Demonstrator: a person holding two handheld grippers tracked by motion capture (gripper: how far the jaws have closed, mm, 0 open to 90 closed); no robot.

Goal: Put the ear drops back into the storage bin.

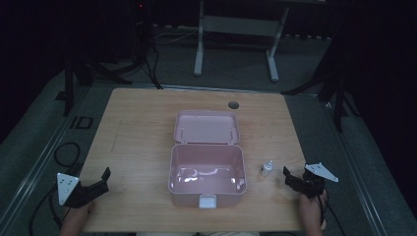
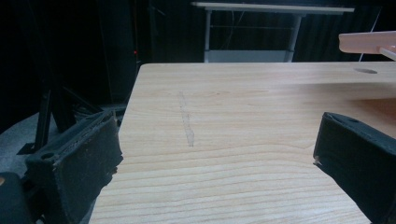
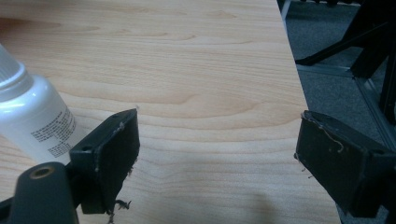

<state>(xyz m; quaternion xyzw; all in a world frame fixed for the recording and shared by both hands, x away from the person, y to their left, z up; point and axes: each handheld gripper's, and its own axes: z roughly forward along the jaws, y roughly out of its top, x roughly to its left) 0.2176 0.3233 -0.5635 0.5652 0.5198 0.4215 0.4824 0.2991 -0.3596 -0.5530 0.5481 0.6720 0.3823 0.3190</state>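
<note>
I saw a pale wooden table with a smooth matt grain. The pink box looked like glossy plastic, catching light inside. The small white bottle was shiny plastic with a printed paper label.

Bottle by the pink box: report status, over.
Both tools open, empty: left tool, right tool. Bottle upright, untouched, beside open pink box. Path clear.

Dim room, grey floor, white-legged desk behind
</note>
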